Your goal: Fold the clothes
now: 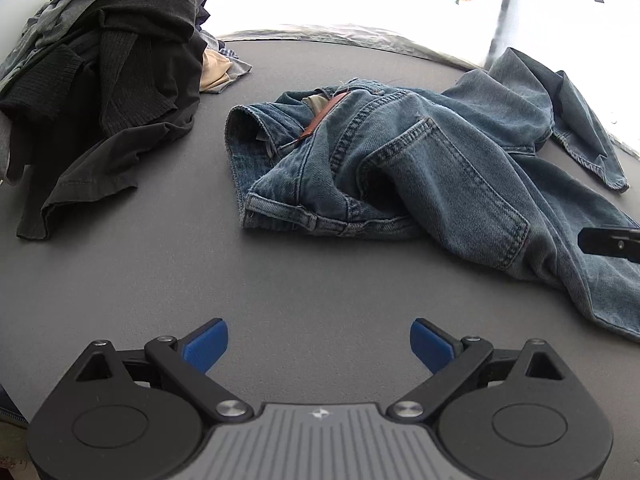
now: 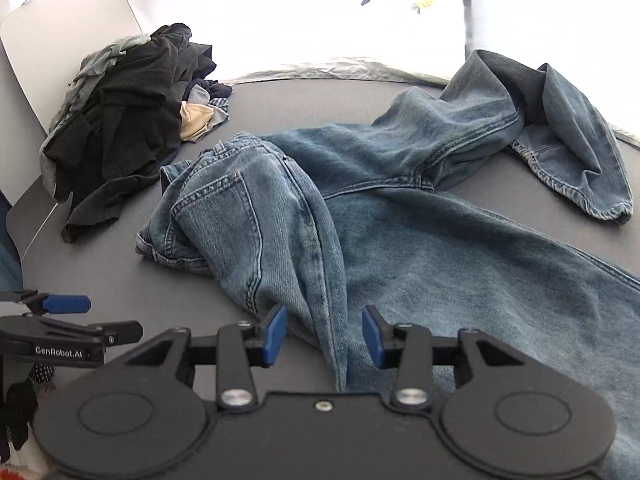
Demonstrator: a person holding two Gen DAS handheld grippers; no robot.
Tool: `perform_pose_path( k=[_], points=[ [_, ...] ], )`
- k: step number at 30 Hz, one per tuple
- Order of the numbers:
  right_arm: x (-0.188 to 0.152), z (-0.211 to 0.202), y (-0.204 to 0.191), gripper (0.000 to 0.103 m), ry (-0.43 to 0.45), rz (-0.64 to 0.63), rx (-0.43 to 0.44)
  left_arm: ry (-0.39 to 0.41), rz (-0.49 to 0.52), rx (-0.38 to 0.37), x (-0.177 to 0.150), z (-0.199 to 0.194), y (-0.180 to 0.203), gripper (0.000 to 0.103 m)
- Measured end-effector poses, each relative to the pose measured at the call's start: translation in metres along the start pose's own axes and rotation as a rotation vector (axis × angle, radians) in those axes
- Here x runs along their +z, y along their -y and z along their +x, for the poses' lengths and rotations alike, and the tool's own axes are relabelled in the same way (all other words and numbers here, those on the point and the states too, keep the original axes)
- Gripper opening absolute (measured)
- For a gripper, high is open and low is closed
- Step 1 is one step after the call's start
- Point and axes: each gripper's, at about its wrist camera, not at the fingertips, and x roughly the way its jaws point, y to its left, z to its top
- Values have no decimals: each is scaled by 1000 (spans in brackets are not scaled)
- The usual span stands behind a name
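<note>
1. The jeans (image 2: 400, 216) lie crumpled on the grey surface (image 1: 160, 280), legs askew (still unfolded).
2. Left tool (image 1: 319, 345) gapes, empty; right tool (image 2: 325, 340) stands apart around a denim ridge, not pinching.
3. Next, probably: flatten the jeans.

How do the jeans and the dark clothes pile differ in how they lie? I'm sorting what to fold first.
The jeans are one blue denim garment sprawled across the grey table, legs spread apart; the dark clothes pile is several mostly black garments heaped high at the table's far left. A ridge of the jeans lies between the pads of the right claw, untouched; nothing is near the pile. Both are unfolded.
</note>
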Motion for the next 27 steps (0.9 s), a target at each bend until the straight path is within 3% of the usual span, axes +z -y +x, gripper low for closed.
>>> perform_pose_path(
  k=[4,8,12,15,24,27],
  points=[
    [19,34,-1,50,-9,2,-51,-21,15,13,-4,0,-12,97],
    [20,74,-2,50,-84,117,-45,-28,42,20,-2,3,-22,97],
    [10,75,-12,13,-82,152,-36,-25,47,22,4,5,-33,97],
    [-1,66,-24,8,-74,108,-27,-47,35,20,6,13,-40,97],
    [-25,53,-23,8,-162,209,6,-75,46,-6,4,23,-42,97],
    [-14,51,-18,18,-172,252,15,-95,50,-5,1,27,-43,97]
  ],
)
